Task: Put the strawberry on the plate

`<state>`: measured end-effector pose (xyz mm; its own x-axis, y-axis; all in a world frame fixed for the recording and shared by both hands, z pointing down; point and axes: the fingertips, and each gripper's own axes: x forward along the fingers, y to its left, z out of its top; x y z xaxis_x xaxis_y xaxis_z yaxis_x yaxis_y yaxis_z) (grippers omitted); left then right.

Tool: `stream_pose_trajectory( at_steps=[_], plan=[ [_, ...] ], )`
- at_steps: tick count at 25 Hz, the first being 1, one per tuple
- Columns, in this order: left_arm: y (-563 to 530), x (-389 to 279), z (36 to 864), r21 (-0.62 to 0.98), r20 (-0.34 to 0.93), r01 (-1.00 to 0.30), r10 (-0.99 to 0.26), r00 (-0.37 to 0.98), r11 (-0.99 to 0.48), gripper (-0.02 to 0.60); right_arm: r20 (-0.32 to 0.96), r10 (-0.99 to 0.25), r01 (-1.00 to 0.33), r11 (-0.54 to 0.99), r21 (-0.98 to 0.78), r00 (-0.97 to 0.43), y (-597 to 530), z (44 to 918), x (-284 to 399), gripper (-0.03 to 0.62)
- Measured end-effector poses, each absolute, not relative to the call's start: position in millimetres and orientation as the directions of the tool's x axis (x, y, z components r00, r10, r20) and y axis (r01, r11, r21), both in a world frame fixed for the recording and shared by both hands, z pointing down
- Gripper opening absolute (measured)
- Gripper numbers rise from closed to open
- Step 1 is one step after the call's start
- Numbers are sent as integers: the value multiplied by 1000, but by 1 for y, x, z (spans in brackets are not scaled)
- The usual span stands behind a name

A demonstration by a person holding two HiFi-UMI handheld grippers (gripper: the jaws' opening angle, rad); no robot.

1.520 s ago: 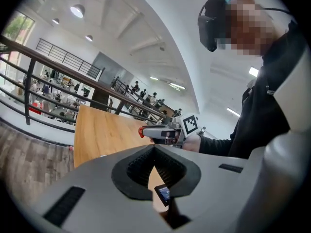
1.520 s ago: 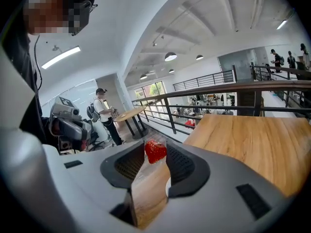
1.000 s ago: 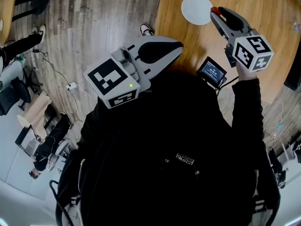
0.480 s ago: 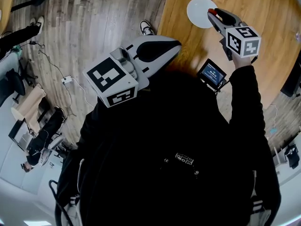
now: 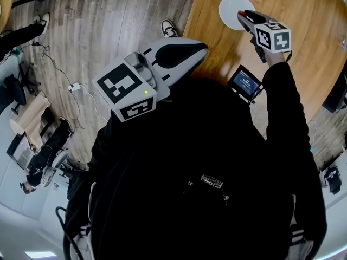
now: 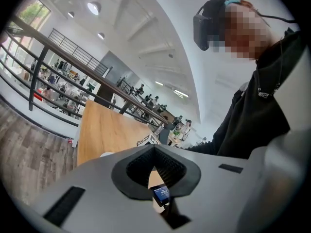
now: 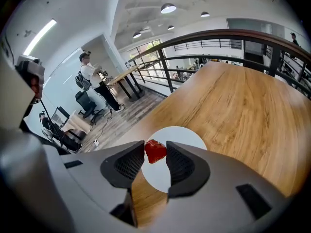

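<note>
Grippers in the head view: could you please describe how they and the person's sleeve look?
The left gripper and the right gripper are light grey, wedge-shaped shells with black ribbed fingers. Each carries a white cube with black square markers. The sleeve is black.

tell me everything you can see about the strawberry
The strawberry is small, bright red and glossy, lumpy and roughly conical; no green top shows. It is pinched at the tips of the right gripper, whose jaws press on it from both sides. In the right gripper view it shows against the white plate on the wooden table; whether it touches the plate cannot be told.
</note>
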<state>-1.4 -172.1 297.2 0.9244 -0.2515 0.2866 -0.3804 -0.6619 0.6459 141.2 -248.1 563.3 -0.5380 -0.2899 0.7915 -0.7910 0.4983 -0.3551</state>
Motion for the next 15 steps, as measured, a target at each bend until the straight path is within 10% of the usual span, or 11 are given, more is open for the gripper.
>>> stream_pose_trajectory(
  at_steps=[15],
  plan=[
    [-162, -11, 301, 649, 288, -401, -279, 916, -647, 2, 835, -250, -822, 449, -349, -491, -245, 601, 138, 152]
  ],
)
